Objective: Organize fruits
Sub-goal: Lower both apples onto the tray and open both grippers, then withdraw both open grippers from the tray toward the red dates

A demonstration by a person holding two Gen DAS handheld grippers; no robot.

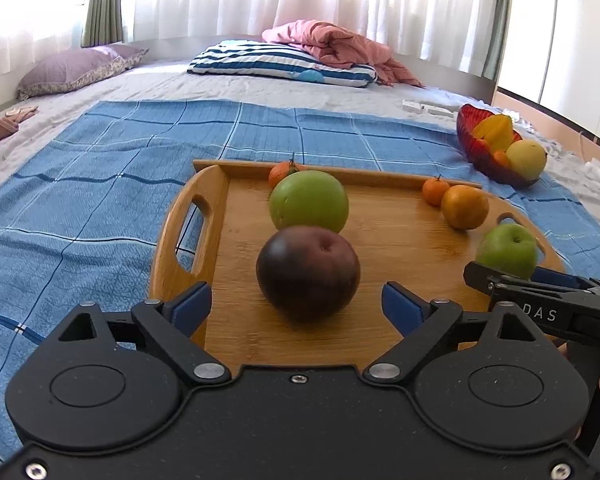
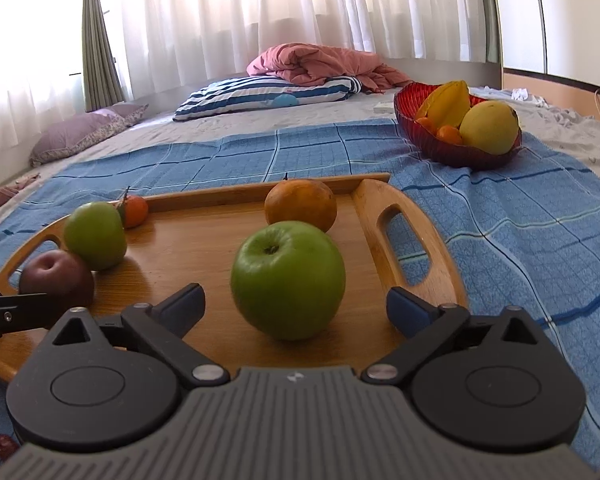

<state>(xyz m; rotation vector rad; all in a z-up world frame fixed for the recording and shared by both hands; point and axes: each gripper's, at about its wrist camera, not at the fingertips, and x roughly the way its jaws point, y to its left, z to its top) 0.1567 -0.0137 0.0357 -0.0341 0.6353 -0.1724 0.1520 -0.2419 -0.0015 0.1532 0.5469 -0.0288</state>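
Observation:
A wooden tray (image 1: 380, 256) (image 2: 188, 248) lies on a blue checked cloth. On it are a dark red apple (image 1: 308, 274) (image 2: 58, 278), a large green fruit (image 1: 309, 201) (image 2: 95, 235), a green apple (image 1: 507, 250) (image 2: 288, 280), an orange (image 1: 465, 207) (image 2: 301, 205) and small tangerines (image 1: 435, 191) (image 2: 135, 211). My left gripper (image 1: 298, 306) is open with the dark red apple just ahead between its fingers. My right gripper (image 2: 296, 310) is open around the green apple; it also shows in the left wrist view (image 1: 540, 284).
A red glass bowl (image 1: 484, 152) (image 2: 452, 148) with a starfruit, a yellow fruit and tangerines stands on the cloth beyond the tray to the right. Pillows (image 1: 280, 62) and a pink blanket (image 2: 320, 64) lie further back on the bed.

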